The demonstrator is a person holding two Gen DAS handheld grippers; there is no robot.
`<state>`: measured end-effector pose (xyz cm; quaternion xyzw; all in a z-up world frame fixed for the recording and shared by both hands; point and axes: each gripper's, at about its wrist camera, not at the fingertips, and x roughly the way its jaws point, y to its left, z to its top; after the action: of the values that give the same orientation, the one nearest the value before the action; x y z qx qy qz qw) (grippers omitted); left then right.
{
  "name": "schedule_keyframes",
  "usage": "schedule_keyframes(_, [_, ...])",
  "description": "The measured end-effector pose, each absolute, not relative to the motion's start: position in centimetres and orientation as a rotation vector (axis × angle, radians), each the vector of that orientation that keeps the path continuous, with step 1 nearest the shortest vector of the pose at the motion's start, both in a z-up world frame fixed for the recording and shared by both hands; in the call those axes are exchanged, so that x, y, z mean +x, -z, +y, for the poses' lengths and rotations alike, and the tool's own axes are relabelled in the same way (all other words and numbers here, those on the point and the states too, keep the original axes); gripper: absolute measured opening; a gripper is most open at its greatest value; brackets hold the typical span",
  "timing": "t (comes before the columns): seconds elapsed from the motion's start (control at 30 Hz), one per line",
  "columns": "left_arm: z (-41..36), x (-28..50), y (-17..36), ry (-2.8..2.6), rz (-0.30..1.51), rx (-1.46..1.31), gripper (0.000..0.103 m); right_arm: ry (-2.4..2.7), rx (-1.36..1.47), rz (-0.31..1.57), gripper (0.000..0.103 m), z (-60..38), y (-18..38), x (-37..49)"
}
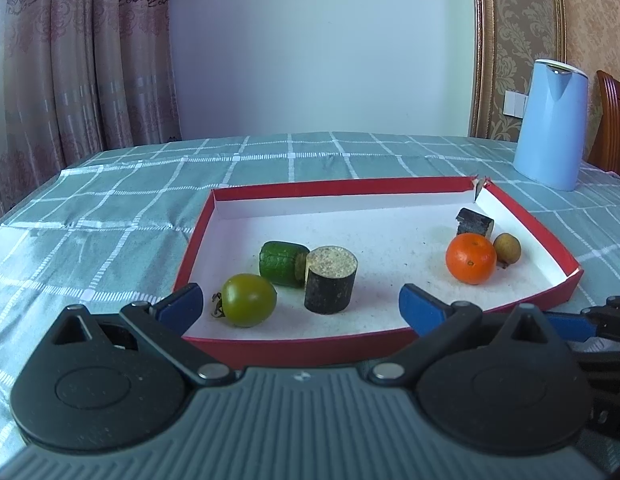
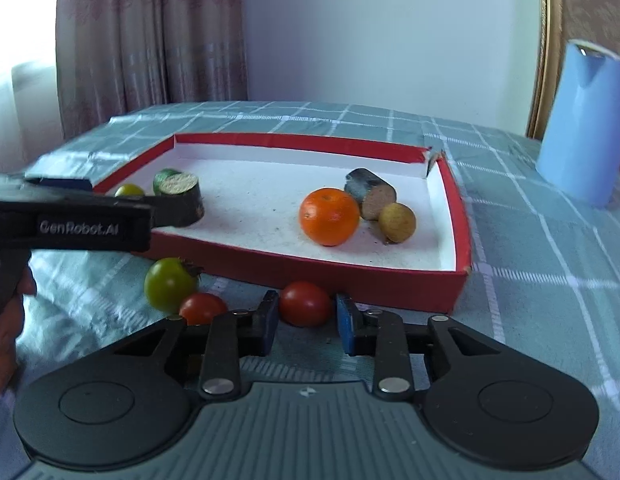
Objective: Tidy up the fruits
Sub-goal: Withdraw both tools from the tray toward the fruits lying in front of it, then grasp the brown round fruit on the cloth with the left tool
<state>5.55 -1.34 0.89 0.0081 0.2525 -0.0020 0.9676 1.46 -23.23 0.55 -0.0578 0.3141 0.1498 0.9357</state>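
Observation:
A red tray [image 1: 294, 350] with a white floor holds a green tomato [image 1: 249, 299], a green cucumber piece [image 1: 281, 263], a dark cylinder piece [image 1: 330, 279], an orange [image 1: 471, 258], a small brown fruit [image 1: 507, 247] and a dark chunk [image 1: 475, 221]. My left gripper [image 1: 300, 306] is open and empty over the tray's near edge. In the right wrist view, a red tomato [image 2: 305, 303] lies on the cloth in front of the tray [image 2: 310, 276], just ahead of my right gripper [image 2: 306, 324], which is open with the fingers not touching it. Another red tomato [image 2: 202, 307] and a green tomato [image 2: 169, 284] lie to its left.
A blue kettle [image 1: 550, 124] stands at the back right on the checked green tablecloth [image 1: 110, 208]. A wooden chair [image 1: 614, 120] is behind it. Curtains hang at the left. The left gripper's body [image 2: 70, 222] crosses the right wrist view at left.

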Motion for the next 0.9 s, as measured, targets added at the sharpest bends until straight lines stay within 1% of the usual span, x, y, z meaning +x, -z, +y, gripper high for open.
schedule_keyframes(0.17, [-1.3, 3.6, -0.6, 0.038, 0.508, 0.02, 0.103, -0.281, -0.142, 0.596, 0.03, -23.3, -0.8, 0.5])
schedule_keyframes(0.33, [-1.4, 2.3, -0.3, 0.098, 0.547, -0.026, 0.103, -0.28, -0.134, 0.592, 0.03, -23.7, -0.9, 0.4])
schedule_keyframes(0.47, [-0.9, 0.5, -0.4, 0.161, 0.548, -0.092, 0.103, -0.272, -0.14, 0.573, 0.031, -24.1, -1.1, -0.1])
schedule_keyframes(0.6, [-1.5, -1.0, -0.6, 0.222, 0.548, -0.101, 0.103, -0.271, -0.126, 0.575, 0.031, -24.4, -1.1, 0.0])
schedule_keyframes(0.9, [-3.8, -0.8, -0.1, 0.246, 0.609, -0.075, 0.103, -0.253, -0.118, 0.559, 0.031, -25.2, -1.2, -0.5])
